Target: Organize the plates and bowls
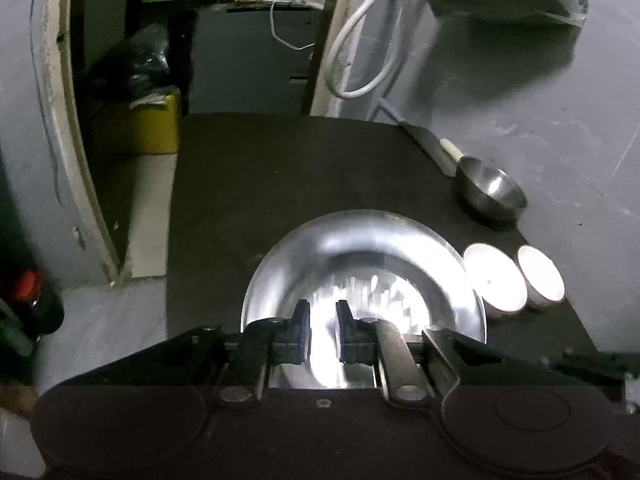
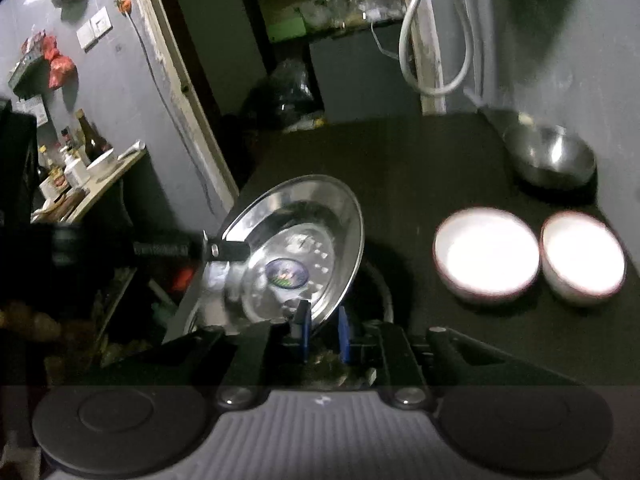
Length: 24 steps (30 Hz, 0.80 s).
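Observation:
A steel plate [image 2: 296, 236] with a blue sticker is held tilted above the dark table [image 2: 420, 160]. My left gripper [image 2: 224, 250] is shut on its left rim; the plate fills the left wrist view [image 1: 360, 256] just past the gripper [image 1: 323, 316]. My right gripper [image 2: 322, 328] stands at the plate's near rim with the rim between its narrowly parted fingers; whether it grips is unclear. Two white bowls [image 2: 486, 256] [image 2: 582, 264] stand side by side to the right, also seen from the left wrist [image 1: 494, 280] [image 1: 540, 276]. A steel bowl [image 2: 550, 156] [image 1: 490, 192] sits at the back right.
A second steel rim [image 2: 386, 300] lies on the table under the tilted plate. A knife [image 1: 432, 148] lies at the table's far right edge. A white cable [image 1: 356, 40] hangs on the wall behind. A side shelf with bottles [image 2: 76, 160] stands to the left.

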### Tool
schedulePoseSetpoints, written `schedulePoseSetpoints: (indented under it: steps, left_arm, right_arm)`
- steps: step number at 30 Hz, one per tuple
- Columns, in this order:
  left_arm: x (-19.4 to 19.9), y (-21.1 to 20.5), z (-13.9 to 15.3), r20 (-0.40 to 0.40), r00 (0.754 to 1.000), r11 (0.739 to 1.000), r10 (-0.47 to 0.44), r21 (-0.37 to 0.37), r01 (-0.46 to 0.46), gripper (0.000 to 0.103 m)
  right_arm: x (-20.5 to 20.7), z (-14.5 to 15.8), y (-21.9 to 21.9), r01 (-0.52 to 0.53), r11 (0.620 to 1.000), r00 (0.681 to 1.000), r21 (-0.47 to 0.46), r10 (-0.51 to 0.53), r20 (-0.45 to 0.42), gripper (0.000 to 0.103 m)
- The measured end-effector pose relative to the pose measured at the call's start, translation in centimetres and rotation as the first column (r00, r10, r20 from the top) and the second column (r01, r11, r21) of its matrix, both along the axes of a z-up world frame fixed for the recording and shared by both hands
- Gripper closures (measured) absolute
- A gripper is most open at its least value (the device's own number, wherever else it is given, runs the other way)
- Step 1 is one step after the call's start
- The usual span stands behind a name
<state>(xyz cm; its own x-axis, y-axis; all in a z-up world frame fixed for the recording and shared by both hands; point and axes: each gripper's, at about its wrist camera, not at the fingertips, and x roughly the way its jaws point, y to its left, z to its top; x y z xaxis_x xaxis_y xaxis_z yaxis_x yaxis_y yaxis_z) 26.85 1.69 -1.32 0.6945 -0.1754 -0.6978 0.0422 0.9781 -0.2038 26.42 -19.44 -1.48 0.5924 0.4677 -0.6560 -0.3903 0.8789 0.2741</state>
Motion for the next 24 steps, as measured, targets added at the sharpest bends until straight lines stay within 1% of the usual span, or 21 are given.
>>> schedulePoseSetpoints:
  steps: [3,6,7,9,11,12,13,15,17,18,20,21,23,24]
  left_arm:
    - [-0.9,0.3,-0.5,-0.025,1.0,1.0,-0.004,0.02,0.005,0.09]
    - [-1.5,0.6,-0.8,-0.037,0.999,1.0,0.001,0.024,0.0,0.09]
    - [-1.6,0.7,-0.7,-0.036,0.999,1.0,0.003,0.024,-0.002,0.089]
    - [-1.9,0.9,-0.5,-0.03,1.0,1.0,0.007,0.021,-0.006,0.082]
    - [-2.0,0.7,-0.3,-0.018,1.0,1.0,0.012,0.025,-0.012,0.071]
    - [-2.2,0.6,-0.1,-0.011,1.0,1.0,0.015,0.028,-0.014,0.069]
    - [-2.3,0.5,0.0,-0.006,1.0,0.999,0.017,0.032,-0.017,0.065]
    - [-2.4,0.4,0.5,0.008,1.0,0.999,0.027,0.038,-0.027,0.055]
    - [-2.9,0.3,1.0,0.03,0.999,0.998,0.042,0.045,-0.043,0.038]
    - [-3.1,0.2,1.3,0.04,0.998,0.997,0.049,0.049,-0.051,0.035]
    - [-3.5,0.1,1.8,0.057,0.996,0.996,0.065,0.062,-0.068,0.029]
    - [-3.6,0.0,2.0,0.062,0.995,0.995,0.073,0.07,-0.077,0.027]
    - [-4.1,-0.4,2.6,0.079,0.992,0.991,0.095,0.083,-0.101,0.018]
    - [-4.3,-0.5,3.0,0.088,0.991,0.99,0.104,0.088,-0.112,0.016]
  right_arm:
    - [-0.7,-0.8,-0.4,0.007,1.0,0.999,0.001,-0.007,-0.047,0.086]
    - [-1.0,-1.0,-0.8,0.016,1.0,0.998,-0.015,-0.017,-0.055,0.085]
    - [-1.1,-0.8,-0.7,0.015,1.0,0.999,-0.025,-0.016,-0.048,0.083]
    - [-1.4,-0.6,-0.8,0.015,0.999,0.999,-0.032,-0.016,-0.035,0.081]
    - [-1.6,-0.5,-0.8,0.018,0.999,0.999,-0.04,-0.019,-0.027,0.068]
    - [-1.7,-0.4,-0.8,0.022,0.999,0.999,-0.04,-0.023,-0.024,0.067]
    - [-1.7,-0.4,-0.9,0.024,0.999,0.999,-0.038,-0.025,-0.022,0.065]
    - [-1.7,-0.2,-1.2,0.028,0.999,0.999,-0.036,-0.028,-0.017,0.059]
    - [-1.8,0.0,-1.6,0.029,0.999,1.0,-0.034,-0.03,-0.007,0.049]
    - [-1.8,0.2,-1.7,0.03,0.999,1.0,-0.032,-0.031,-0.002,0.048]
    - [-1.8,0.4,-2.2,0.031,0.999,1.0,-0.026,-0.031,0.005,0.039]
    - [-1.9,0.5,-2.3,0.03,0.999,1.0,-0.023,-0.03,0.008,0.037]
    - [-2.1,0.8,-2.8,0.028,1.0,0.999,-0.014,-0.028,0.016,0.029]
    - [-2.2,1.1,-3.0,0.027,1.0,0.999,-0.008,-0.026,0.021,0.027]
